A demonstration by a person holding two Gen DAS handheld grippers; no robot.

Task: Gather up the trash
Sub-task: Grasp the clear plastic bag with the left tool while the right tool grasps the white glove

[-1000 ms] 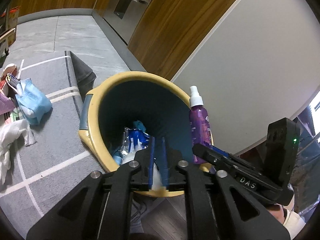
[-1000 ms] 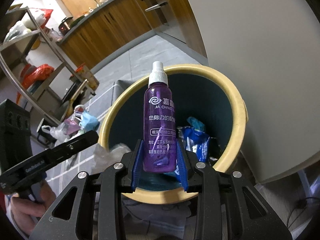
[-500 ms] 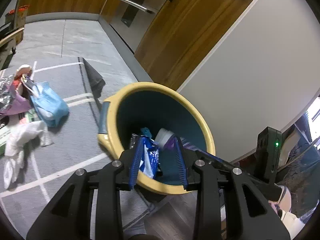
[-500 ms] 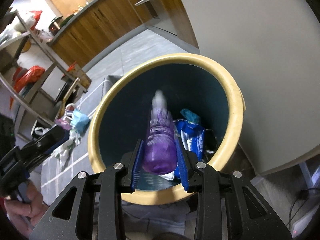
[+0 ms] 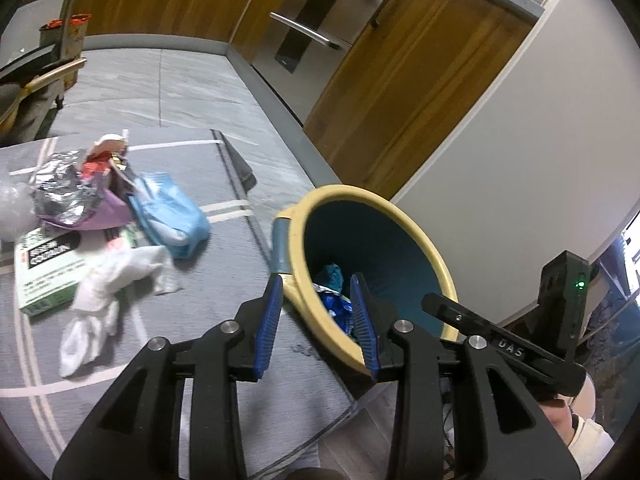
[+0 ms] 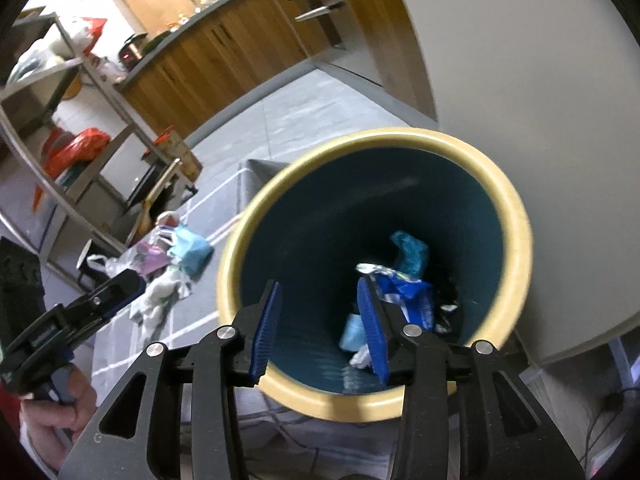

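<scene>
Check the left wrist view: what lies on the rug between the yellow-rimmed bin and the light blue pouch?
Only bare grey rug with white stripes lies between the yellow-rimmed bin and the light blue pouch, shown in the left wrist view.

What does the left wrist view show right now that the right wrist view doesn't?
Left wrist only: the green box under the floor litter, and the foil wrapper. Right wrist only: the metal shelving rack and the bin's bottom with the blue packet. Both: the yellow-rimmed bin, the light blue bag, white tissues, and each hand-held gripper, left and right, opening with nothing between its jaws.
</scene>
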